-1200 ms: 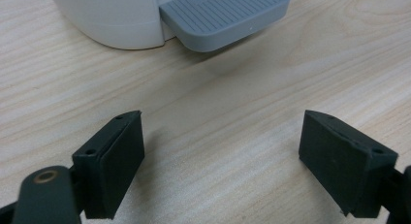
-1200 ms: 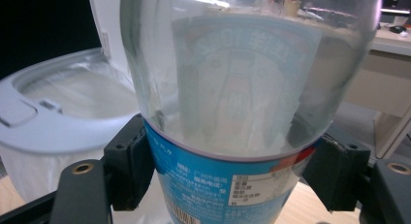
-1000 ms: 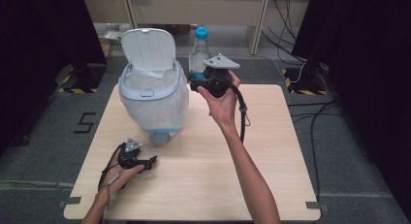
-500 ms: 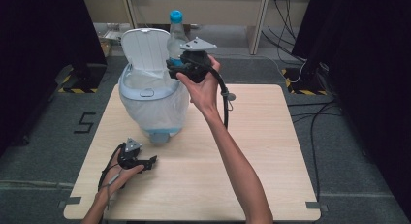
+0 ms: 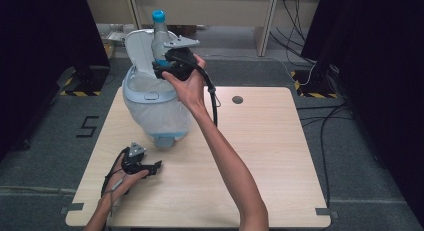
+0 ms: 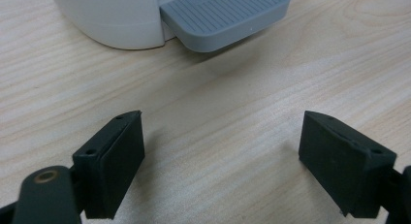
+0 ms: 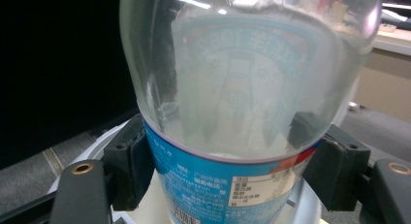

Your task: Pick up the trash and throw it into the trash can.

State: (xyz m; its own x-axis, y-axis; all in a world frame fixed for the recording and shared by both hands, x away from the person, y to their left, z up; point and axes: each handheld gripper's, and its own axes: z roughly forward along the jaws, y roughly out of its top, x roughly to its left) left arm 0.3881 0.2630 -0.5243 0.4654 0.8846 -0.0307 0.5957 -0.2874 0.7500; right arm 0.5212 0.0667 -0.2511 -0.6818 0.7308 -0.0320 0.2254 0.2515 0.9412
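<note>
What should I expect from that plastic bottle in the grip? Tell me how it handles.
The bottle looks clear and empty, so probably light. Its thin wall may dent where the right gripper clamps its label band. The smooth round body could slip or twist, and would likely roll if laid down.

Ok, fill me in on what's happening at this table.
A person is working with a hand-held gripper in each hand. The right gripper is clamped on a clear plastic bottle with a blue cap and holds it upright above the open mouth of a white pedal bin, whose lid is flipped up and which has a liner inside. The left gripper rests low on the wooden table, jaws open and empty, pointing at the bin's grey foot pedal.
</note>
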